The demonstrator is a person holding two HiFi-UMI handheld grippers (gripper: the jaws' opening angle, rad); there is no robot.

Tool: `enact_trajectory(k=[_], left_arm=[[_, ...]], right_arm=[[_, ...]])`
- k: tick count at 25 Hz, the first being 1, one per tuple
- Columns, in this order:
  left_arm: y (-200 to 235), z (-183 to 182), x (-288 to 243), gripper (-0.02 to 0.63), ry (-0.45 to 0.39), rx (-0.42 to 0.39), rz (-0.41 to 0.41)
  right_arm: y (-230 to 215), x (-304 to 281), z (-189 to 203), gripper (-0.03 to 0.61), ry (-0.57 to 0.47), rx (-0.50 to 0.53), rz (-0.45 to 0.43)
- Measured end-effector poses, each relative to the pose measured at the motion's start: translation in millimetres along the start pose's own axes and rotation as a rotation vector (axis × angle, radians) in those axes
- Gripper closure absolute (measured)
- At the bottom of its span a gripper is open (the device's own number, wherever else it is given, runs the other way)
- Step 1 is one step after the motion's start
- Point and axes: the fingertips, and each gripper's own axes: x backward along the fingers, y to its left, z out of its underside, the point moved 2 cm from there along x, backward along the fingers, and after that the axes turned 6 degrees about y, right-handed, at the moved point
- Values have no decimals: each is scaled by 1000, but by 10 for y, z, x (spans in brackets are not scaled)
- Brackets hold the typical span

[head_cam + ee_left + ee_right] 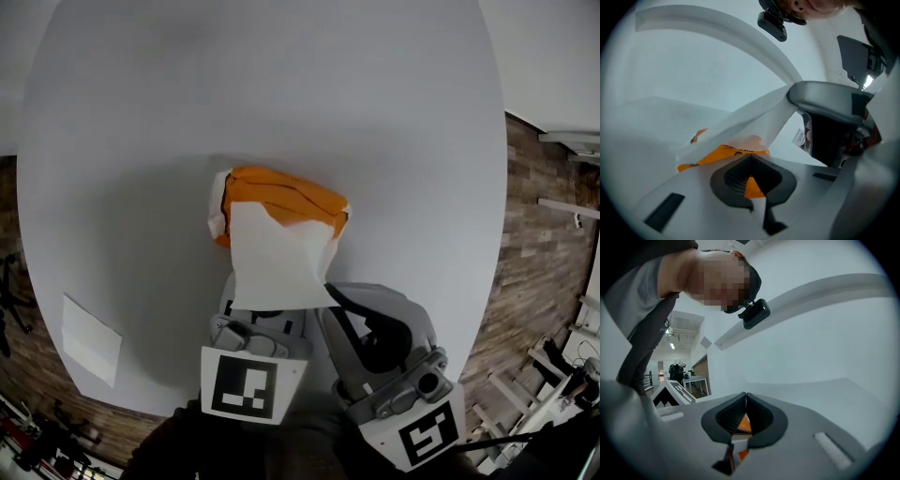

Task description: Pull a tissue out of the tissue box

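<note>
Centrally on the round white surface point(131, 141) lies a soft orange tissue pack point(286, 199). A white tissue point(277, 267) is drawn partly out of its top and spreads toward the person. The right tongs point(746, 395) are clenched. The left gripper view shows the tissue stretched from the pack up to their tip, so they grasp the tissue by its near corner, above the level of the pack. The left tongs point(750, 158) are clenched too, pads meeting at the tip just at the pack's near edge, beneath the hanging tissue. Whether they pinch the wrapper cannot be told. A loose white sheet point(91, 339) lies flat near the surface's left edge, well apart from the pack.
</note>
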Motion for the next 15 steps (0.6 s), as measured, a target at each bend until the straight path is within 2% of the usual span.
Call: enact_trajectory(k=[10, 15], left_arm=[[-170, -186, 262, 614, -51, -6, 2], [-338, -248, 654, 614, -70, 111, -27]], right_arm=[[318, 295, -424, 574, -67, 50, -25], [611, 519, -662, 574, -108, 92, -34]])
